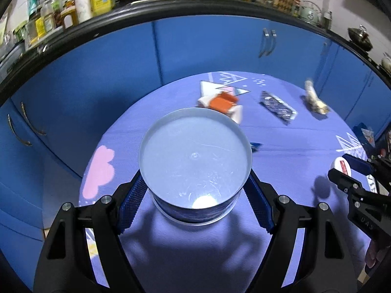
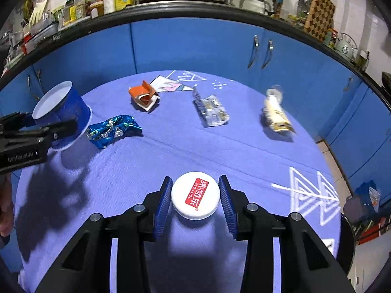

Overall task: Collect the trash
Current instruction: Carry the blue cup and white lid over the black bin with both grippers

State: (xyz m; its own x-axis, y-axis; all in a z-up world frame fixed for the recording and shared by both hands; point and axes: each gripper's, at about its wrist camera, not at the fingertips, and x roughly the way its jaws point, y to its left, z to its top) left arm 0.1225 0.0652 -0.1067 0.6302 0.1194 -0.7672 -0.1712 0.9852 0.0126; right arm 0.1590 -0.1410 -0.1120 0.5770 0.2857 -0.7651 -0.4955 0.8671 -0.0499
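Note:
My left gripper (image 1: 195, 190) is shut on a blue paper cup (image 1: 195, 161), held upside down above the table, its white base facing the camera; it also shows in the right wrist view (image 2: 59, 112). My right gripper (image 2: 195, 197) is shut on a white bottle cap (image 2: 194, 195) with a red label, also seen in the left wrist view (image 1: 342, 167). On the purple tablecloth (image 2: 171, 151) lie a crumpled blue foil wrapper (image 2: 113, 129), an orange-and-white carton (image 2: 144, 95), a clear blister pack (image 2: 211, 111) and a yellowish wrapper (image 2: 276, 114).
Blue cabinet doors (image 2: 195, 46) curve behind the round table, under a black counter edge with bottles and jars (image 2: 97, 2). A dark bin with items (image 2: 364, 200) stands at the table's right. A paper card (image 2: 168, 85) lies by the carton.

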